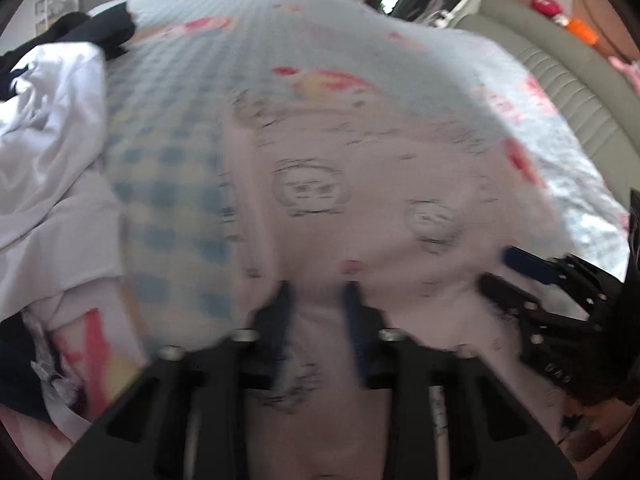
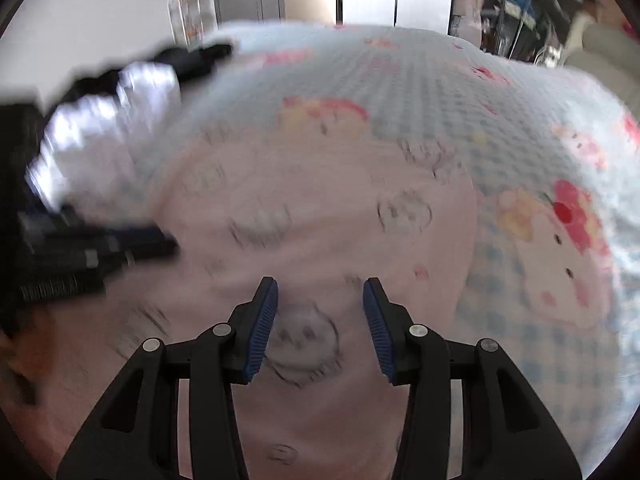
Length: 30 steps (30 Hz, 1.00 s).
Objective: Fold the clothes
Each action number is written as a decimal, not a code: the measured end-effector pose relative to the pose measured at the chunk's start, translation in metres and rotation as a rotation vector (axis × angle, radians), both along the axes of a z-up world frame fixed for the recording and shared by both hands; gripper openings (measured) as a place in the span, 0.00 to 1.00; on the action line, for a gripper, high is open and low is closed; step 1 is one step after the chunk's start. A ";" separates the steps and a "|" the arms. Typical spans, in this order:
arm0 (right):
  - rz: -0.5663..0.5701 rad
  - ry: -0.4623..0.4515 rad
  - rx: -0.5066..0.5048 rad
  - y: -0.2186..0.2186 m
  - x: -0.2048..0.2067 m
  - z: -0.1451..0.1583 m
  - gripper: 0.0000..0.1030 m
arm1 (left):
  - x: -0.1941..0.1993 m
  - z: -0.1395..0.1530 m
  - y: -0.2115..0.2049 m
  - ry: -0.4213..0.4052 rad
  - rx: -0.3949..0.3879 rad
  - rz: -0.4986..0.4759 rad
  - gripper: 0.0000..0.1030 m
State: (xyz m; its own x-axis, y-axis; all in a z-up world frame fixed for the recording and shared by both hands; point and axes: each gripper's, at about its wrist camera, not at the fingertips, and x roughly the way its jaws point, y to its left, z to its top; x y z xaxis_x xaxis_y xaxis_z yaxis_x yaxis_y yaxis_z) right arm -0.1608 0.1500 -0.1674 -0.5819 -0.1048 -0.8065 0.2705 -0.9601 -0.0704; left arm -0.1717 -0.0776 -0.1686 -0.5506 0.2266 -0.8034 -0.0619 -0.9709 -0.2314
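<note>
A pale pink garment printed with small cartoon faces lies spread on the bed; it also fills the middle of the right wrist view. My left gripper hovers over its near part, jaws open with the cloth showing between them. My right gripper is open over the same garment, empty. The right gripper shows at the right edge of the left wrist view, and the left gripper shows at the left of the right wrist view. Both views are motion blurred.
The bed has a blue checked Hello Kitty cover. A pile of white clothes and dark clothes lies at the left. A grey padded headboard runs along the right. Wardrobes stand behind.
</note>
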 end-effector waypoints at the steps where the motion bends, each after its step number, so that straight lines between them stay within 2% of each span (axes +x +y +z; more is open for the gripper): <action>1: -0.013 -0.009 0.003 0.008 0.005 -0.003 0.43 | 0.002 0.001 -0.007 -0.004 -0.021 0.026 0.08; 4: -0.084 -0.014 -0.008 0.036 0.013 0.004 0.43 | 0.008 0.003 -0.030 -0.014 -0.084 0.104 0.09; 5: -0.109 -0.016 -0.012 0.046 0.016 0.007 0.43 | 0.011 0.005 -0.037 -0.015 -0.081 0.122 0.09; 6: -0.122 -0.017 -0.039 0.054 0.018 0.013 0.43 | 0.018 0.011 -0.044 -0.010 -0.018 0.120 0.12; 7: -0.134 -0.018 -0.068 0.061 0.020 0.020 0.43 | 0.025 0.015 -0.046 -0.005 0.027 0.112 0.14; 10: -0.091 0.003 -0.124 0.052 0.040 0.035 0.43 | 0.047 0.015 -0.024 -0.001 0.020 0.048 0.32; 12: -0.046 0.003 -0.172 0.036 0.050 0.040 0.44 | 0.062 0.014 -0.009 0.002 0.015 0.006 0.32; 14: -0.009 -0.035 -0.224 0.018 0.058 0.031 0.44 | 0.078 0.014 0.005 0.005 0.010 -0.036 0.32; 15: -0.001 -0.055 -0.226 0.011 0.063 0.024 0.44 | 0.084 0.012 0.011 0.006 -0.018 -0.042 0.32; 17: -0.006 -0.084 -0.169 0.004 0.074 0.008 0.43 | 0.092 0.001 0.010 0.012 -0.180 0.020 0.33; 18: -0.011 -0.074 -0.142 0.005 0.082 0.004 0.43 | 0.095 0.004 0.006 0.019 -0.166 0.039 0.24; 19: -0.018 -0.053 -0.143 0.010 0.086 0.005 0.43 | 0.098 0.007 0.002 0.027 -0.151 0.058 0.22; 22: -0.095 -0.012 -0.153 0.034 0.101 0.011 0.44 | 0.107 0.014 -0.005 0.051 -0.104 0.100 0.24; 25: -0.131 -0.002 -0.184 0.041 0.111 0.016 0.46 | 0.111 0.019 0.023 0.101 -0.015 -0.005 0.28; 28: -0.104 -0.002 -0.234 0.027 0.116 0.018 0.46 | 0.119 0.016 0.051 0.097 -0.028 -0.093 0.29; 30: -0.099 -0.026 -0.222 0.016 0.116 0.011 0.46 | 0.122 0.008 0.062 0.067 -0.038 -0.110 0.29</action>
State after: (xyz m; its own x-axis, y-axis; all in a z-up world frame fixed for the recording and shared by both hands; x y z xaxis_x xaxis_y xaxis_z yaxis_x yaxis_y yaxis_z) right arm -0.0450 0.1658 -0.1566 -0.5773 -0.2247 -0.7850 0.1734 -0.9732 0.1511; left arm -0.0500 -0.0154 -0.1604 -0.5768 0.2585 -0.7749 -0.1826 -0.9654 -0.1861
